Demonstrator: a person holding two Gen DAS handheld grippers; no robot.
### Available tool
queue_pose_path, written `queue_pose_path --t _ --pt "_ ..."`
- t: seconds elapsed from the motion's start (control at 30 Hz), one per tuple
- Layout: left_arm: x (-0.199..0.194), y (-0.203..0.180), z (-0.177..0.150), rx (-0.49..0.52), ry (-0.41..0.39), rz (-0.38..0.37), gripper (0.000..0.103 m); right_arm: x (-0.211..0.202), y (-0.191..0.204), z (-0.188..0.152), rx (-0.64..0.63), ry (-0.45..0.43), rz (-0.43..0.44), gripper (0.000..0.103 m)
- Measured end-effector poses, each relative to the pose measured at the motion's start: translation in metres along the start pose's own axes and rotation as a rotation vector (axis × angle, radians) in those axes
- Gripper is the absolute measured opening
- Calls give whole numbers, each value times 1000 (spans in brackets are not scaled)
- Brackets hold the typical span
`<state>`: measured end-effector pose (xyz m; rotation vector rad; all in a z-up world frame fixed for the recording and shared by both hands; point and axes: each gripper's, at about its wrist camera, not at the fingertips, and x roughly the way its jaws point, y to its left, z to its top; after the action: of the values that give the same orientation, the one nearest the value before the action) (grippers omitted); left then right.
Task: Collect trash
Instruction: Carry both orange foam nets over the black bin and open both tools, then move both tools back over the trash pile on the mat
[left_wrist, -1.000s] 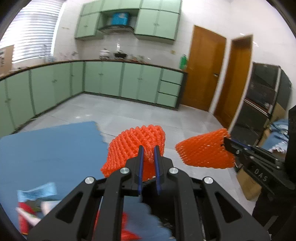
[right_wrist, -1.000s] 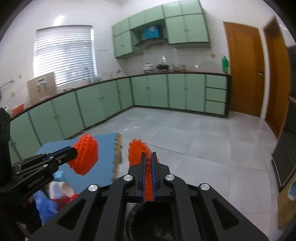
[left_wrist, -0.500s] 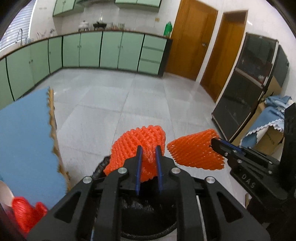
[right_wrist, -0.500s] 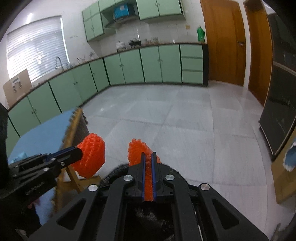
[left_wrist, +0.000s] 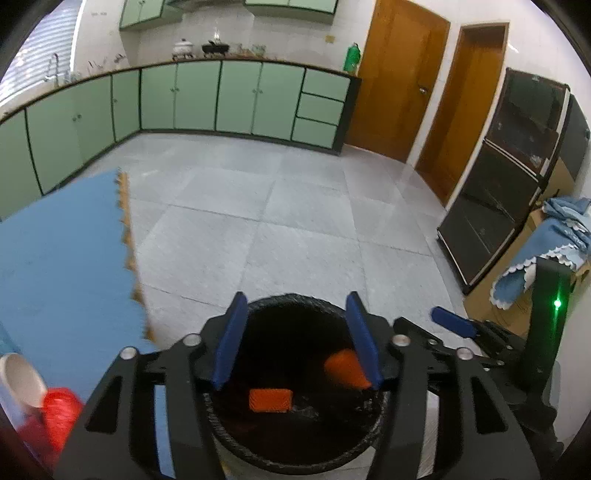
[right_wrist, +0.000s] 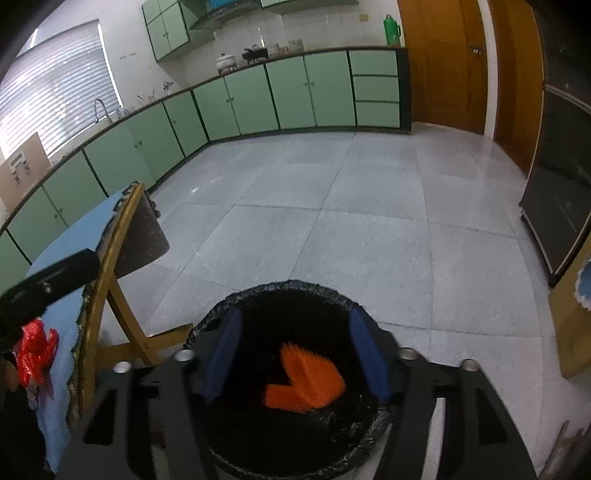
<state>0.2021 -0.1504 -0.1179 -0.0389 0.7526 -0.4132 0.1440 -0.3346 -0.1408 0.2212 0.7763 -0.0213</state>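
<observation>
Both grippers are held side by side, tilted downward — the left gripper (left_wrist: 297, 338) and right gripper (right_wrist: 295, 349) with jaws spread wide, nothing gripped.

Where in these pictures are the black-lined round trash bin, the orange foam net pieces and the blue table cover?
Black-lined round trash bin (right_wrist: 280, 286): right wrist view, far rim.
Orange foam net pieces (right_wrist: 308, 386): right wrist view, middle of the piece.
Blue table cover (left_wrist: 62, 258): left wrist view, bare top.

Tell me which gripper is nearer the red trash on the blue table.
Left gripper: over the bin, beside the red trash; right gripper beyond it, farther away.
</observation>
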Motion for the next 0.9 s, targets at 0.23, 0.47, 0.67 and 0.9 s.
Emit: queue_pose_path --t 0.23,0.47,0.67,0.9 --pt "-65 27 7 -11 -108 71 74 -45 27 12 4 -102 1 97" --pt "-140 69 6 -28 -215 216 80 -82 71 18 -30 -173 47 97" --pt "-195 113 -7 -89 -256 334 80 -106 114 14 -59 -225 107 97" --pt "-239 151 -35 -122 -267 450 81 -122 177 -13 -158 -267 189 97"
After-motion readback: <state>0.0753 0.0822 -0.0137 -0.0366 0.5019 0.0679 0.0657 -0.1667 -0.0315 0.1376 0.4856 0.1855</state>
